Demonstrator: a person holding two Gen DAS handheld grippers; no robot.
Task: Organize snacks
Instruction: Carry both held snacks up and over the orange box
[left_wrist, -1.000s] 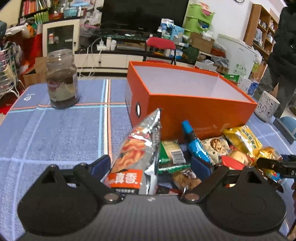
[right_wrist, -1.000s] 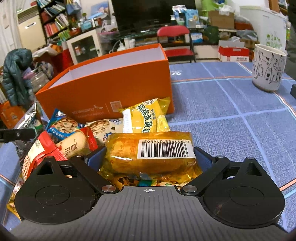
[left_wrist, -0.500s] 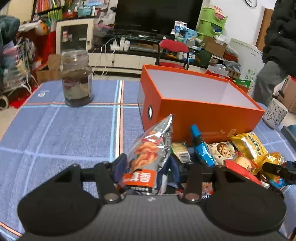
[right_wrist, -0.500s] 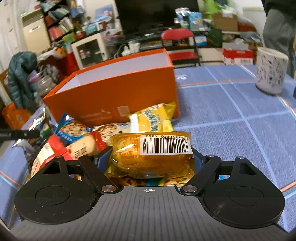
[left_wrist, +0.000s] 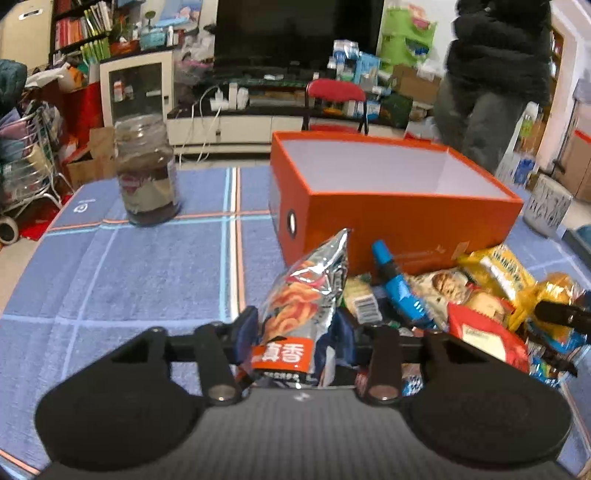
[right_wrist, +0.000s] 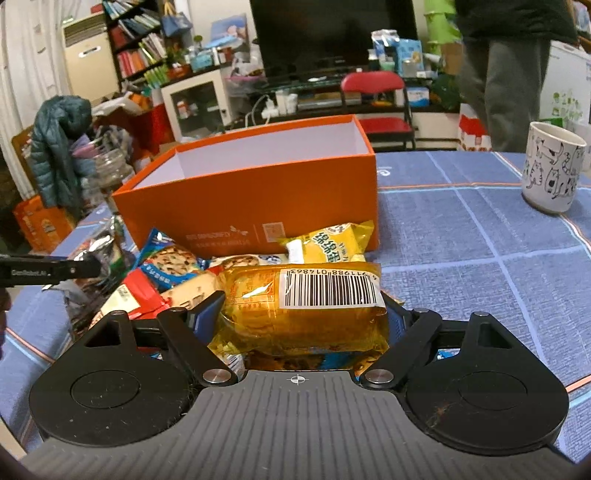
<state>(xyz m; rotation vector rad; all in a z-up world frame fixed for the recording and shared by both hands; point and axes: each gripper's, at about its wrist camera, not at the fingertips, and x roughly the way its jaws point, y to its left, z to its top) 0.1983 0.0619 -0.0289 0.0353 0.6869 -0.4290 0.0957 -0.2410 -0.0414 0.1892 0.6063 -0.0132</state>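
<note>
An open orange box (left_wrist: 399, 221) with a white inside stands on the blue tablecloth, empty as far as I can see. A pile of snack packets (left_wrist: 461, 295) lies against its near wall. My left gripper (left_wrist: 297, 332) is shut on a silver chip bag (left_wrist: 306, 291), which stands upright at the pile's left end. In the right wrist view the orange box (right_wrist: 240, 206) sits behind the pile (right_wrist: 177, 269). My right gripper (right_wrist: 303, 314) is shut on a yellow-orange packet (right_wrist: 306, 306) with a barcode label, held crosswise between the pads.
A glass jar (left_wrist: 146, 177) with dark contents stands at the far left of the table. A white cat-print mug (right_wrist: 552, 171) stands at the far right. A person in dark clothes (left_wrist: 495, 74) is behind the table, near a red chair (right_wrist: 373, 85).
The left jaws closed from wide apart onto the chip bag. The right jaws narrowed onto the barcode packet. The person behind the table walked across the background.
</note>
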